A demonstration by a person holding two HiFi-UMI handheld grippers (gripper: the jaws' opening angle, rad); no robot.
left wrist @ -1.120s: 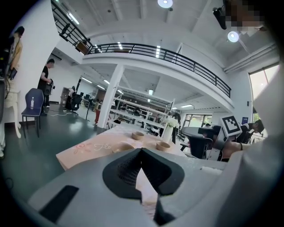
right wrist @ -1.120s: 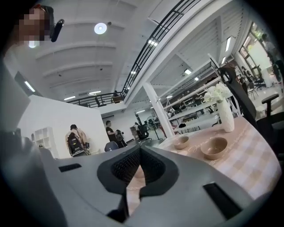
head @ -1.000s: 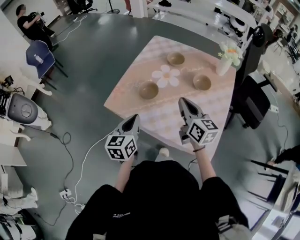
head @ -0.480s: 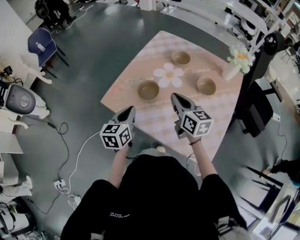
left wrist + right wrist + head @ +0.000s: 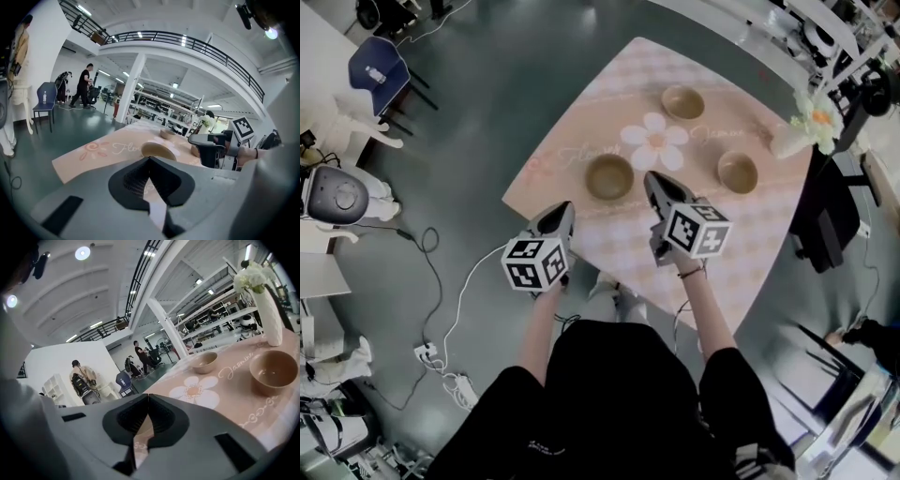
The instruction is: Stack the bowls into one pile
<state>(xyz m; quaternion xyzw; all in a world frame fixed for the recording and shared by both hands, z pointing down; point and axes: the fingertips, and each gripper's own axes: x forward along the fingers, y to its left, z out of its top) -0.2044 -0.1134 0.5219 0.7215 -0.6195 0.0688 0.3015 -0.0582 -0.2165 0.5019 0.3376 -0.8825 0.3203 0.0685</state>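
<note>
Three tan bowls stand apart on the pink table (image 5: 581, 141): a near one (image 5: 609, 176), a far one (image 5: 682, 101) and a right one (image 5: 738, 172). My left gripper (image 5: 565, 206) is shut and empty, its tip over the table's near edge, short of the near bowl (image 5: 159, 149). My right gripper (image 5: 651, 178) is shut and empty too, its tip just right of the near bowl. In the right gripper view the closed jaws (image 5: 148, 395) point over the flower print toward the far bowl (image 5: 205, 363), with the right bowl (image 5: 273, 369) off to the side.
A white vase of flowers (image 5: 806, 131) stands at the table's right corner. A black chair (image 5: 825, 220) is beside that edge. Cables (image 5: 441, 281) trail on the grey floor at left, near a blue chair (image 5: 380, 70) and a white machine (image 5: 337, 197).
Both grippers have moved forward and down toward the table. The right tip has come up beside the near bowl. The jaws stayed shut and the bowls have not moved.
</note>
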